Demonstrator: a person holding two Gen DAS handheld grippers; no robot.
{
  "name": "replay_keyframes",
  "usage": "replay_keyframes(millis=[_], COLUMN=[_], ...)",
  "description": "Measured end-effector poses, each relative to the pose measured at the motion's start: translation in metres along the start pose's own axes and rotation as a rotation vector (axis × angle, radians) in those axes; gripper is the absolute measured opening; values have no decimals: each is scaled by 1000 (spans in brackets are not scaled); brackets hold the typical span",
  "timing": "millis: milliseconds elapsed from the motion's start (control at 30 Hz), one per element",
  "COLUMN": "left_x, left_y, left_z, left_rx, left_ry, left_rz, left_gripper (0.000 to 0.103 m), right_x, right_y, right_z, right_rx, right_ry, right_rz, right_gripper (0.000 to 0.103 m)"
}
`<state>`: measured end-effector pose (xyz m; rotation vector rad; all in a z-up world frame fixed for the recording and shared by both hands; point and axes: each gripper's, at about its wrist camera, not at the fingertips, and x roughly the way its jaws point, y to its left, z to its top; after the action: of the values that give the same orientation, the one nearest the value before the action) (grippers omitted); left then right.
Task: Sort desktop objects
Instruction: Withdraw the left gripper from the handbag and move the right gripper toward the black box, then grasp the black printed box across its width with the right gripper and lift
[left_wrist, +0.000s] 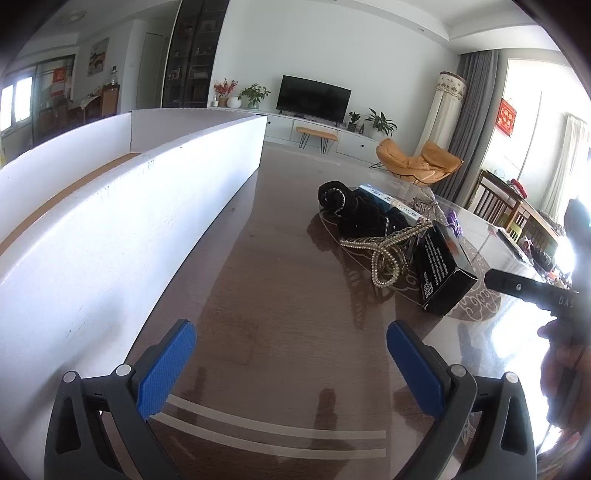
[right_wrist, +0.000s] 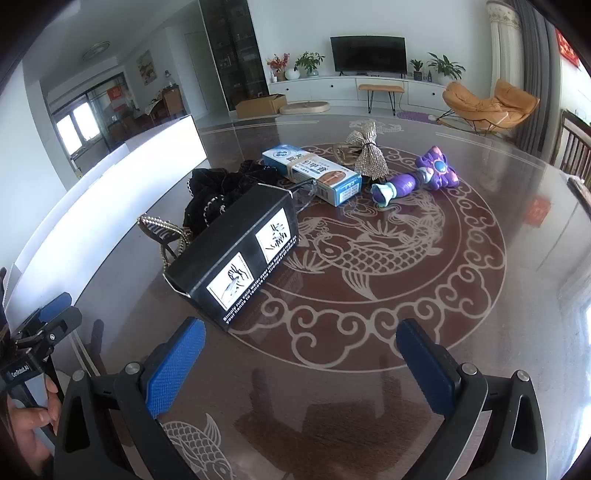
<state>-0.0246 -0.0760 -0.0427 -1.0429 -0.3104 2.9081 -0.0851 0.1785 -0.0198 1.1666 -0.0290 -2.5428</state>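
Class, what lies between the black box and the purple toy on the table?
Bare table with its fish pattern; the blue-and-white box sits farther back, as the right wrist view shows, between black box and purple toy.

The left gripper (left_wrist: 291, 365) has its jaws wide apart, with nothing between the blue pads (left_wrist: 168, 369). It hangs just over the desk. The right gripper (right_wrist: 301, 363) is the same, jaws wide apart and holding nothing. A hand (right_wrist: 27, 421) holds the left gripper's handle from below. Another hand (left_wrist: 561, 369) holds the right gripper.
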Motion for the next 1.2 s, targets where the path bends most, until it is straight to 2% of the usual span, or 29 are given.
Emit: replay_keyframes(millis=[67, 133, 233, 300, 333, 367, 467, 700, 900, 1067, 1200], left_x=[1, 1, 1, 1, 1, 1, 1, 5, 5, 5, 6], left_y=[-2, -6, -11, -14, -16, -16, -19, -21, -23, -20, -20], left_z=[-1, -2, -4, -6, -7, -7, -6, -4, -6, -7, -7], left_rx=[7, 20, 53, 75, 83, 88, 98, 85, 94, 77, 67], left_ry=[3, 0, -2, 1, 3, 4, 2, 6, 6, 12, 16], left_rz=[-6, -12, -9, -2, 0, 0, -8, -41, -36, -37, -41], left_gripper=[103, 103, 103, 103, 103, 103, 103, 103, 103, 103, 103], right_x=[-3, 1, 31, 52, 62, 71, 77, 58, 39, 26, 22], right_y=[13, 31, 50, 50, 47, 41, 19, -43, -87, -98, -81], right_z=[17, 35, 54, 55, 55, 54, 49, 30, 24, 22, 22], right_rx=[-8, -49, -99, -96, -89, -75, 13, 213, 354, 349, 211], right_ry=[-34, -49, 8, 61, 89, 114, 125, 79, 39, 26, 27], right_rz=[43, 35, 1, -7, -5, -4, 50, 52, 29, -10, -15], right_gripper=[103, 103, 103, 103, 103, 97, 95, 95, 96, 96, 98])
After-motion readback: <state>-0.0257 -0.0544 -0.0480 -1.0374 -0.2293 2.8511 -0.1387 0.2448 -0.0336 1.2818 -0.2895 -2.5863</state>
